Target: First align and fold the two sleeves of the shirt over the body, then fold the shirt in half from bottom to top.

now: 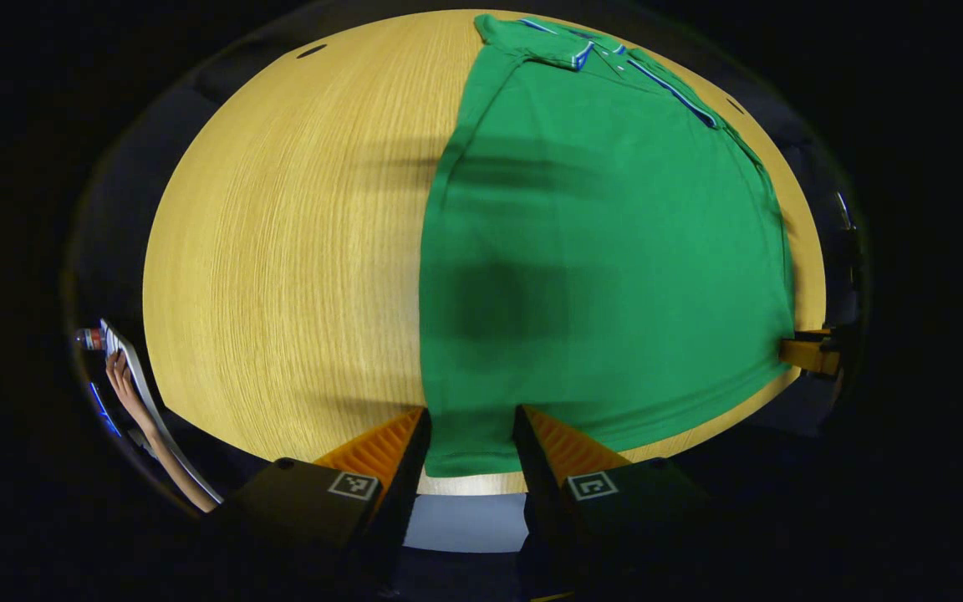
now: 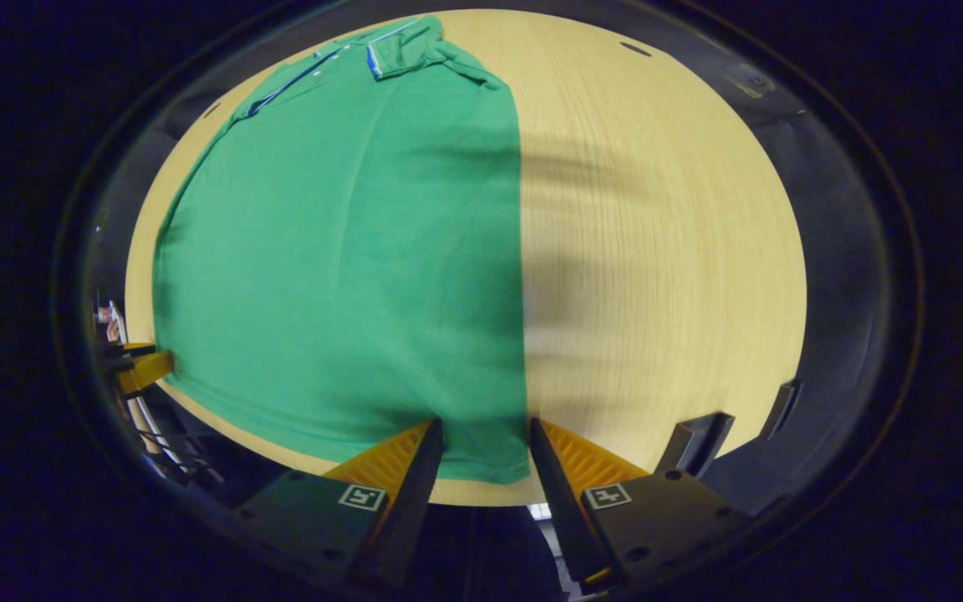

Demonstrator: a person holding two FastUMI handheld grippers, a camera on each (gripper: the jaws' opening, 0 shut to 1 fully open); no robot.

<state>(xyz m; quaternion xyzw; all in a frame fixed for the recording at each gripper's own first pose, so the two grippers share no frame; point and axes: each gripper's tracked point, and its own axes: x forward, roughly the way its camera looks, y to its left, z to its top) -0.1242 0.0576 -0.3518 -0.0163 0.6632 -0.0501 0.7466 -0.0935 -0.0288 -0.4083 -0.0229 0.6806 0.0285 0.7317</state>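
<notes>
Shirt (image 1: 607, 267) green, spread flat on wooden surface (image 1: 281, 251), sleeves already folded in over the body, outline a plain long rectangle. Collar (image 1: 590, 50) with blue and white trim at the far end, toward 12 o'clock in left gripper view; same collar (image 2: 389, 46) toward 11 o'clock in right gripper view. Bottom hem nearest both cameras, lying along the near edge of the surface.

Left claw (image 1: 471, 431) at 6 o'clock of its own view, released, jaws standing apart with the left hem corner of the shirt lying in the gap between them. Fingers (image 1: 381, 443) flank the cloth on both sides; contact with the fabric not determinable, no pinch evident.

Right claw (image 2: 486, 443) at 6 o'clock of its own view, likewise released, jaws apart, right hem corner of the shirt (image 2: 348, 251) between them, shirt edge running up from the gap toward 12 o'clock. Bare surface (image 2: 665, 251) to the 3 o'clock side of that edge.

Opposite claw partly seen at the far hem corner in each view: at 3 o'clock in left gripper view (image 1: 812, 353), at 9 o'clock in right gripper view (image 2: 143, 368); state not readable from there.

Shadows of both tools fall across shirt and surface.

Hand (image 1: 119, 376) and forearm of a person at 8 o'clock in left gripper view, well apart from the shirt, beyond the surface edge
</notes>
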